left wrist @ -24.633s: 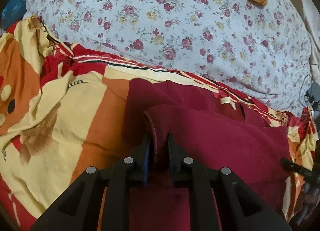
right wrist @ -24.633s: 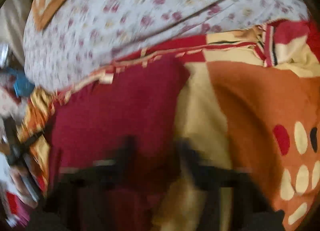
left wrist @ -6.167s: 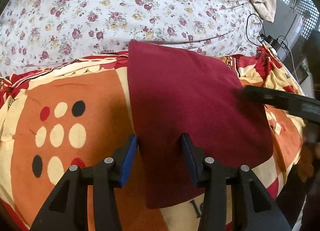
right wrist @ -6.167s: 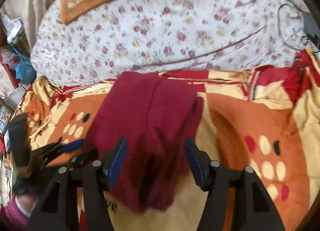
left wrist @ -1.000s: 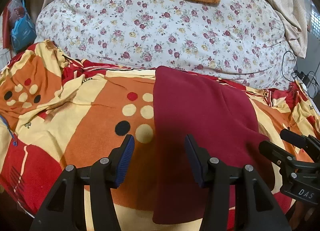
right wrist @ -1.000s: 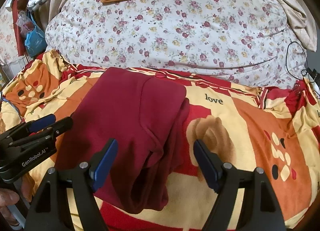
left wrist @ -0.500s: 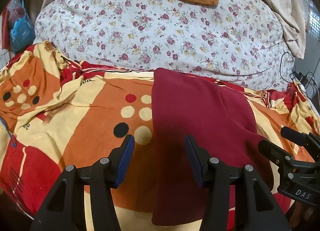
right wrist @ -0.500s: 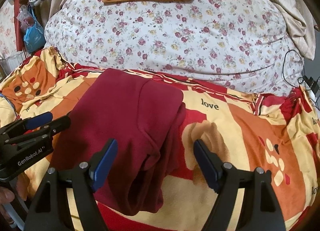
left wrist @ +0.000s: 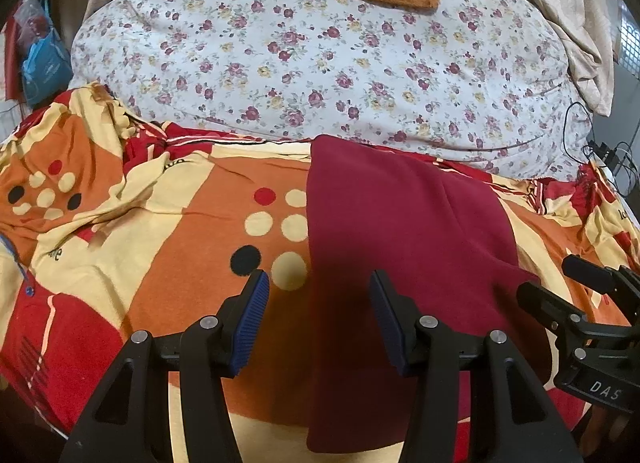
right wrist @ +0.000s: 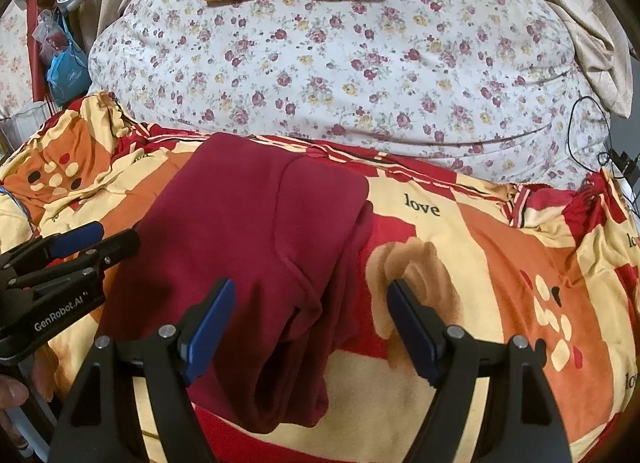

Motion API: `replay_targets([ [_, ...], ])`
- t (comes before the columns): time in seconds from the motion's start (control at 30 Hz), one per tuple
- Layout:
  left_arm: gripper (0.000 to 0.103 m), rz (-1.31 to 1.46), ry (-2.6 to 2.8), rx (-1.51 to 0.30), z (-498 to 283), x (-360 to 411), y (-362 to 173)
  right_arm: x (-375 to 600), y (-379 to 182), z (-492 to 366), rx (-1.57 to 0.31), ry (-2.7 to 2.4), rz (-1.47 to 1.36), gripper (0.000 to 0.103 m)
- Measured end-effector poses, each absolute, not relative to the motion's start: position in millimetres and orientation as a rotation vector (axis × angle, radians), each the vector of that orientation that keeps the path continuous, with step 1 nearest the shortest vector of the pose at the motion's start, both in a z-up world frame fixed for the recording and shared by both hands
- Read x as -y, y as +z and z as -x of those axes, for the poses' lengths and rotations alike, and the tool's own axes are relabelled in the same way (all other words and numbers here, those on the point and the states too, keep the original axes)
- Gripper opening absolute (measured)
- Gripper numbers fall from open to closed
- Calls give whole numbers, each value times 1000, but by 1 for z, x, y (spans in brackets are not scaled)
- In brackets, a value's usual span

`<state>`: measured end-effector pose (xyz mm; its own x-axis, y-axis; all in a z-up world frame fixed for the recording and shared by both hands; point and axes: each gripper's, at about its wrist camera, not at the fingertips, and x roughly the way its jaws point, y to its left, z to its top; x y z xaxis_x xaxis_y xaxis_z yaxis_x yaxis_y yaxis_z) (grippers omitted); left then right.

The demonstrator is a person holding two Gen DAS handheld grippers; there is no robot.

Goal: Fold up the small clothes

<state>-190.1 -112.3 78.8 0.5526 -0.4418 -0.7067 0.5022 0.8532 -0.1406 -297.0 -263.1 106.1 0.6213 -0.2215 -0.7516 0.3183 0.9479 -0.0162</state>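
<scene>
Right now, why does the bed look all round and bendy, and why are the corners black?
Left wrist view: a fisheye lens bulges the flowered quilt and blackens the corners; the red garment is sharp, with a soft shadow near the left gripper. Right wrist view: same bulge and dark corners, nothing blurred, no glare; the right gripper hangs open.

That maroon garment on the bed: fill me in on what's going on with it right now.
A person is folding it with a pair of handheld tongs. The maroon garment lies folded into a long rectangle on the orange-and-red patterned blanket, in front of a floral pillow. Both the left tongs and the right tongs are open above its near end, gripping nothing. Its right edge looks bunched and uneven.
</scene>
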Motion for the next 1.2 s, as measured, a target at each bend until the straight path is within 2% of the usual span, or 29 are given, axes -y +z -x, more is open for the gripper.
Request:
replay_targets([
  [1.2,41,-109,-512,-799,190,111,77,264,100,293,-866,-304,-147,82],
])
